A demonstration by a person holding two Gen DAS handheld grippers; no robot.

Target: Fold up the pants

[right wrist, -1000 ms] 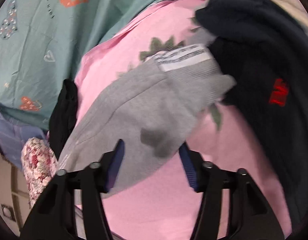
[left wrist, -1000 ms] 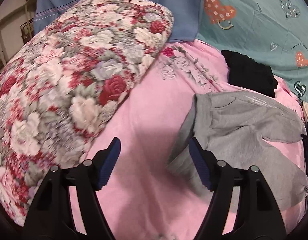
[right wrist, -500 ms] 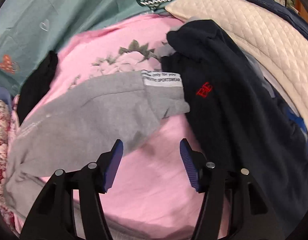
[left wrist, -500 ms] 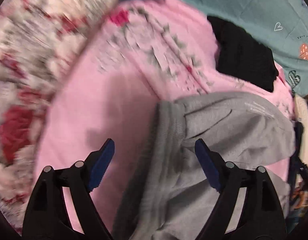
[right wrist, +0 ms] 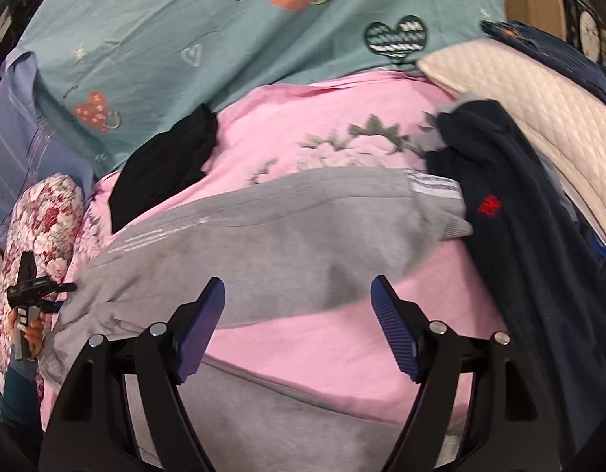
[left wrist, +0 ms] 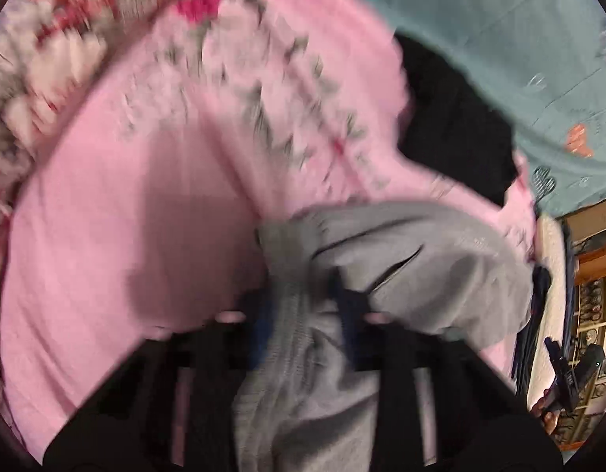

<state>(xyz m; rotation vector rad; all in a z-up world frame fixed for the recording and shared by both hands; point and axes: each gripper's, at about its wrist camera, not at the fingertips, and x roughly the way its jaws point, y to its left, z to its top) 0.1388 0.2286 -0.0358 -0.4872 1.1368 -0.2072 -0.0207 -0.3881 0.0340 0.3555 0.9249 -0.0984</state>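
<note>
Grey sweatpants (right wrist: pixel 271 232): soft knit, ribbed cuff with a white printed label at the right end. Lying spread across the pink bedsheet (right wrist: pixel 334 338), partly doubled over, waistband end bunched and creased at left.

The grey pants (right wrist: pixel 271 232) are looking like soft, matt knit cloth with a ribbed cuff. The pink sheet (right wrist: pixel 322 338) is showing smooth cloth, the cream mattress (right wrist: pixel 539 118) quilted fabric, and the right gripper (right wrist: pixel 299 326) matt black plastic with ridged blue pads (right wrist: pixel 393 334).

Pink sheet (right wrist: pixel 326 338) lies bare beside navy garment (right wrist: pixel 539 236).
</note>
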